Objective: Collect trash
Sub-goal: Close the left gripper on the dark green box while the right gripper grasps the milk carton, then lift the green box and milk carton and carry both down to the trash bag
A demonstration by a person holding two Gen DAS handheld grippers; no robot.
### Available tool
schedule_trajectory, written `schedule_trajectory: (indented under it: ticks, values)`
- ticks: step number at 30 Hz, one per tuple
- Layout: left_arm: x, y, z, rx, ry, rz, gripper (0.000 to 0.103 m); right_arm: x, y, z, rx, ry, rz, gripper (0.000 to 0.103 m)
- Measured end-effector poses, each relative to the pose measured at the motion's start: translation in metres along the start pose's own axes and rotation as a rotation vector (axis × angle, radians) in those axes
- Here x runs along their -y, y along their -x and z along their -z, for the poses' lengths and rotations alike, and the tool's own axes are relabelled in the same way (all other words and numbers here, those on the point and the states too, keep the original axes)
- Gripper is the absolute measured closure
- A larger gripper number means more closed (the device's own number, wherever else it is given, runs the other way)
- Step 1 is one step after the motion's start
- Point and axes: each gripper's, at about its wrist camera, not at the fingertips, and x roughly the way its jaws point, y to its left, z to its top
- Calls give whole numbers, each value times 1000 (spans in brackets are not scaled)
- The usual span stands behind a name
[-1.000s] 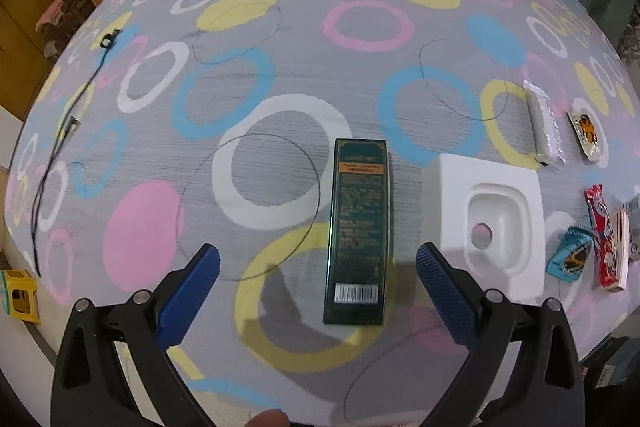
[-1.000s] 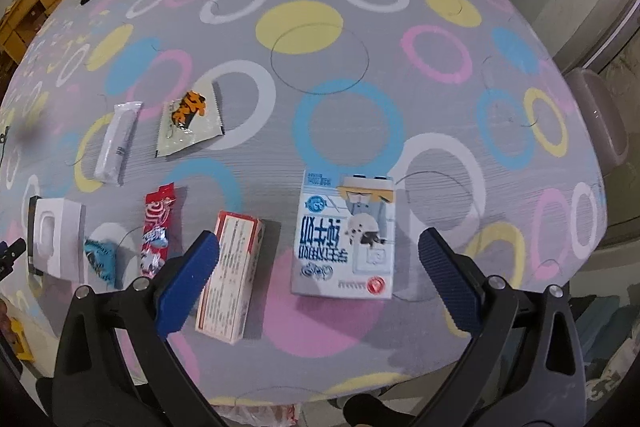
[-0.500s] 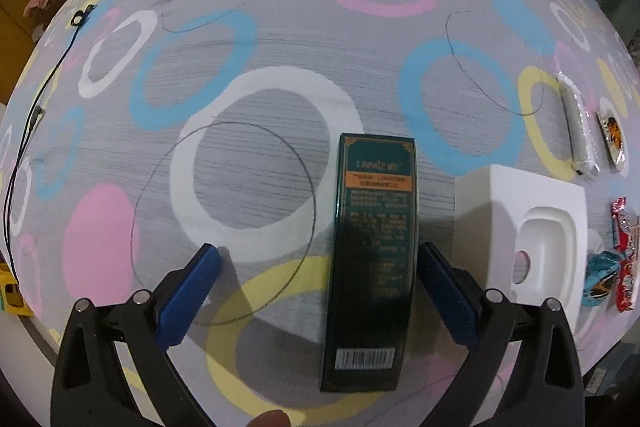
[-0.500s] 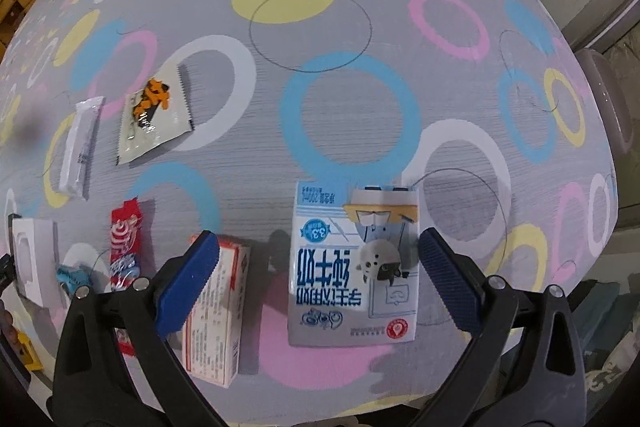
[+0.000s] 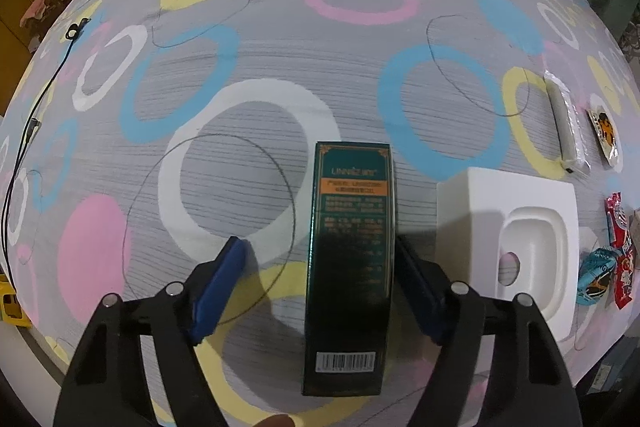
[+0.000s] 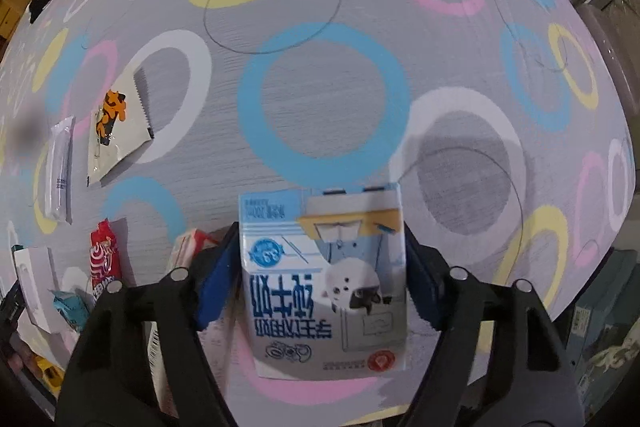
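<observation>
A dark green box (image 5: pixel 348 267) lies on the ring-patterned tablecloth between the jaws of my left gripper (image 5: pixel 320 267). The right pad touches the box's side; the left pad stands well clear, so the gripper is open. In the right wrist view a blue-and-white milk carton (image 6: pixel 324 279) sits between the jaws of my right gripper (image 6: pixel 320 267), and both blue pads press its sides. The carton looks lifted a little off the cloth.
A white moulded foam tray (image 5: pixel 516 247) lies right of the green box, with candy wrappers (image 5: pixel 600 271) and a sachet (image 5: pixel 566 125) beyond. In the right wrist view a red-and-white box (image 6: pixel 176 267), a red wrapper (image 6: pixel 105 259) and a tiger sachet (image 6: pixel 116 123) lie to the left.
Both grippers moved forward over their items. The right gripper closed on the milk carton. The left gripper narrowed around the green box, its right pad now touching it.
</observation>
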Motion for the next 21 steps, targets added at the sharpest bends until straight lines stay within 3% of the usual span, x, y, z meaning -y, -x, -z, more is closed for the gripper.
schedule_trajectory:
  ticks: [4, 6, 7, 8, 21]
  values:
    - [0, 3, 2, 5, 2, 10, 36, 3, -1, -2, 11, 31, 10, 39]
    - [4, 6, 2, 14, -5, 8, 49, 6, -2, -4, 15, 24, 2, 40]
    - [8, 9, 4, 17, -9, 13, 61, 7, -2, -4, 17, 25, 3, 41]
    - [14, 12, 9, 19, -9, 17, 68, 8, -2, -6, 22, 25, 3, 41]
    - [4, 29, 5, 49, 6, 41, 68, 1, 44, 4, 74, 47, -38, 42]
